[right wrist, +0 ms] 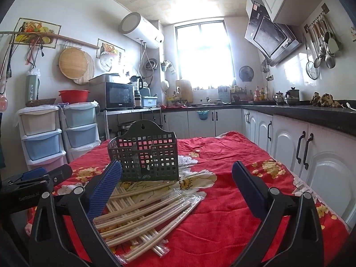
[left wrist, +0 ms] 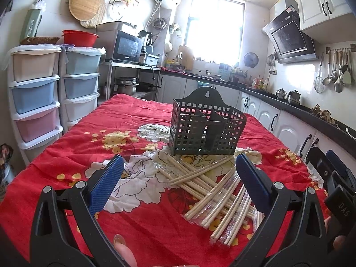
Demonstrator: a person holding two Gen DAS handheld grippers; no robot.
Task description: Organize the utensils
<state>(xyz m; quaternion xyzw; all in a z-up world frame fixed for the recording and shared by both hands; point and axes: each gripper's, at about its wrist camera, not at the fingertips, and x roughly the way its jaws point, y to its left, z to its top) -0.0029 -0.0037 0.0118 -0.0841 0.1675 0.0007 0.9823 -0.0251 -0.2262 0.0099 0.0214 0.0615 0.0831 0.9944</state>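
Observation:
A dark green perforated utensil holder with inner dividers stands upright on the red floral tablecloth; it also shows in the right wrist view. A loose pile of wrapped wooden chopsticks lies in front of it, also in the right wrist view. My left gripper is open and empty, above the near side of the pile. My right gripper is open and empty, to the right of the pile. Each gripper shows at the edge of the other's view.
Pastel drawer towers stand left of the table. White cabinets under a black counter run along the right. A microwave sits on a metal shelf behind. Ladles hang on the right wall.

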